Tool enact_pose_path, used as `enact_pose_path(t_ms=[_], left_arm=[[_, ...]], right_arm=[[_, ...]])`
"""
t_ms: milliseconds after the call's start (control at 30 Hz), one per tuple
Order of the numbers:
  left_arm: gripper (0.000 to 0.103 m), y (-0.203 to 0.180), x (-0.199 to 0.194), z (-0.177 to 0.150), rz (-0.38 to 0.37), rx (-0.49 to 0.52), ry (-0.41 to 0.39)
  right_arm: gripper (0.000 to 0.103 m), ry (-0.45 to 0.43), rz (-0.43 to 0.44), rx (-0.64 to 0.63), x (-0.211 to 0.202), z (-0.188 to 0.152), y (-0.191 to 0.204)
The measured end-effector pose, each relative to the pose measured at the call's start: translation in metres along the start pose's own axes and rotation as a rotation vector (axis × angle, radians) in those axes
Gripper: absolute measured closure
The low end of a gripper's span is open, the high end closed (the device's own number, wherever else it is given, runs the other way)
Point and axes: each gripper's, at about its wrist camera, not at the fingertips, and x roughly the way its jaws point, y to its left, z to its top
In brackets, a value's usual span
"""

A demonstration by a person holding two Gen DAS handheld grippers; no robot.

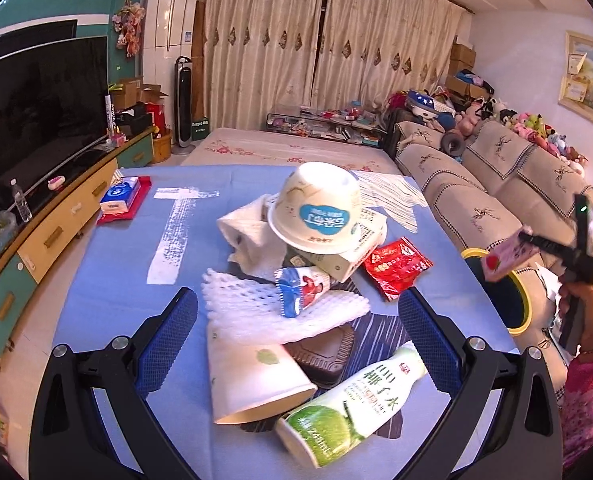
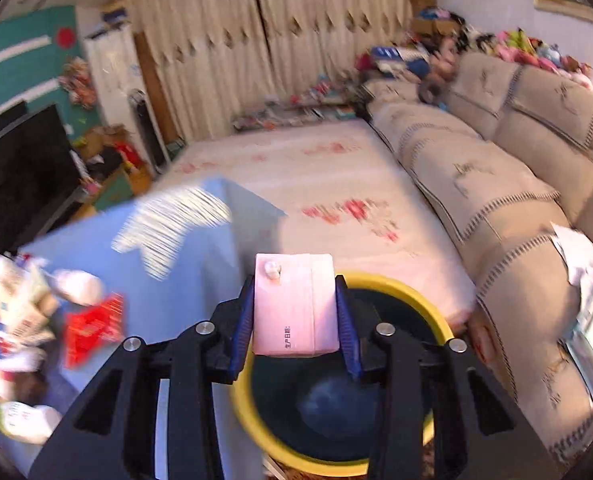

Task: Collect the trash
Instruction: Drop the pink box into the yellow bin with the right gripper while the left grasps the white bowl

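Observation:
My right gripper (image 2: pixel 294 316) is shut on a pink drink carton (image 2: pixel 294 304), held over the dark bin with a yellow rim (image 2: pixel 432 312). From the left wrist view the same carton (image 1: pixel 506 258) hangs above that bin (image 1: pixel 526 320) off the table's right side. My left gripper (image 1: pixel 298 322) stands open over a heap of trash on the blue cloth: a white foam net (image 1: pixel 256 308), a paper cup (image 1: pixel 252 376) on its side, a coconut water bottle (image 1: pixel 352 400), a red wrapper (image 1: pixel 394 266), an upturned white bowl (image 1: pixel 316 208) on a carton. Nothing is between its fingers.
A tissue pack on a red tray (image 1: pixel 122 200) lies at the far left of the table (image 1: pixel 108 288). A beige sofa (image 2: pixel 496 208) runs along the right, close to the bin. A TV and low cabinet (image 1: pixel 40 216) stand to the left. A person's hand and pink sleeve (image 1: pixel 588 360) hold the right gripper.

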Motion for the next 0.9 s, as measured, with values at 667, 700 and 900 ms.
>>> enact_pose_path(t_ms=[667,700,900], left_arm=[[0.004,-0.036,0.05,0.042,0.011,0.156,0.057],[0.004,-0.037,0.056,0.048,0.011,0.172,0.057],[0.004,-0.037,0.093,0.075,0.008,0.203,0.075]], right_arm=[[0.053,0.122,-0.063,0.039,0.063,-0.043,-0.024],[0.053,0.121,-0.061,0.038,0.063,-0.043,-0.024],[0.051,0.125,-0.045,0.04,0.061,-0.043,-0.022]])
